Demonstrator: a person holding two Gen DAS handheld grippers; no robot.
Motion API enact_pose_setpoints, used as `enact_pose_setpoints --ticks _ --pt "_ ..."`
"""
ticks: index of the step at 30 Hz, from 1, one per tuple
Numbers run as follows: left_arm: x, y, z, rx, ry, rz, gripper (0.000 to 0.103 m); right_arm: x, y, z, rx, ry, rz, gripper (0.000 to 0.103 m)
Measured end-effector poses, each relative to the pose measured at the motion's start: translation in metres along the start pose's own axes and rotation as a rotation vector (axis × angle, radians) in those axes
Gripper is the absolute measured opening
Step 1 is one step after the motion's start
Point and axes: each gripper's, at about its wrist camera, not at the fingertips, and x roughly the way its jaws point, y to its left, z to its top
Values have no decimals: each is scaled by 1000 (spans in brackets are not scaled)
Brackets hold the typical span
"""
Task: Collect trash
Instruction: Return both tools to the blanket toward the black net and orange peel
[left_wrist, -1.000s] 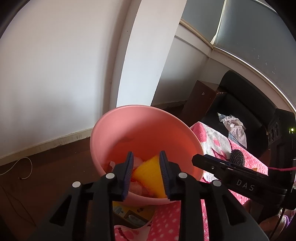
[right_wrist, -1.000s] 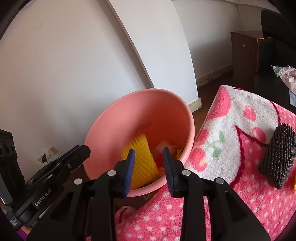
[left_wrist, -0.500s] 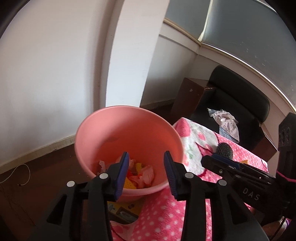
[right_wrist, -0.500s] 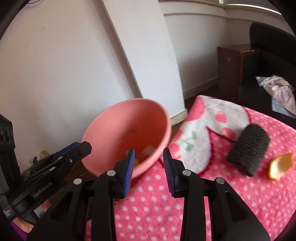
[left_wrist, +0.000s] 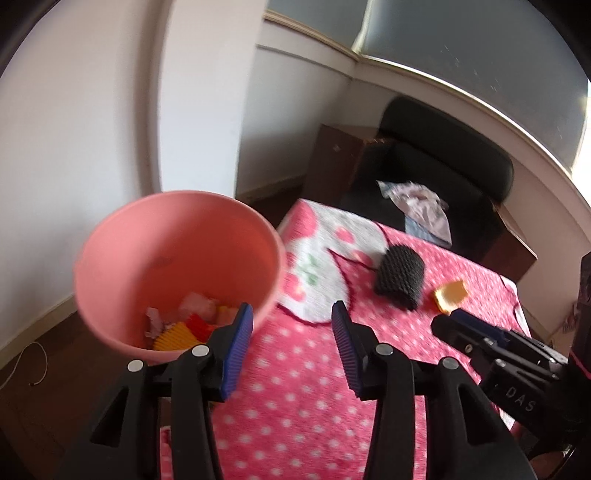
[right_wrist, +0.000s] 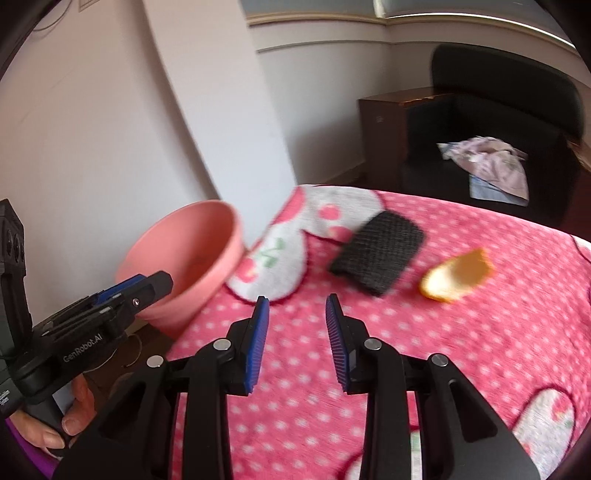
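A pink plastic basin (left_wrist: 173, 236) (right_wrist: 192, 254) stands off the left edge of the pink dotted blanket (left_wrist: 306, 387) (right_wrist: 461, 350). It holds yellow and red foam netting (left_wrist: 184, 330) and crumpled scraps. A black foam net sleeve (left_wrist: 400, 277) (right_wrist: 376, 251) and an orange peel (left_wrist: 450, 291) (right_wrist: 458, 275) lie on the blanket. My left gripper (left_wrist: 291, 328) hovers by the basin's near rim, its jaws opening, with nothing between them. My right gripper (right_wrist: 295, 317) hangs open and empty over the blanket, short of the black sleeve.
A black chair (right_wrist: 491, 122) with a crumpled cloth (right_wrist: 487, 166) on its seat stands behind the blanket, beside a brown cabinet (left_wrist: 340, 162). White walls rise behind the basin. A hand (right_wrist: 70, 424) grips the left tool's handle at the lower left.
The yellow foam netting that sat between my left jaws now lies in the basin, and those jaws have spread. Both grippers have swung right, from the basin toward the blanket.
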Motion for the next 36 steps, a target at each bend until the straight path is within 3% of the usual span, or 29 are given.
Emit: enact_pose_setpoints --ticks 11,30,36 --pt "20 -54 -4 91 48 -18 49 -13 -54 -7 99 -28 -31 33" --pt "51 -91 5 165 81 -45 54 -22 -115 -8 233 -69 -33 33" --pt "59 -98 14 190 71 -63 54 -24 -151 -2 307 -81 -37 39"
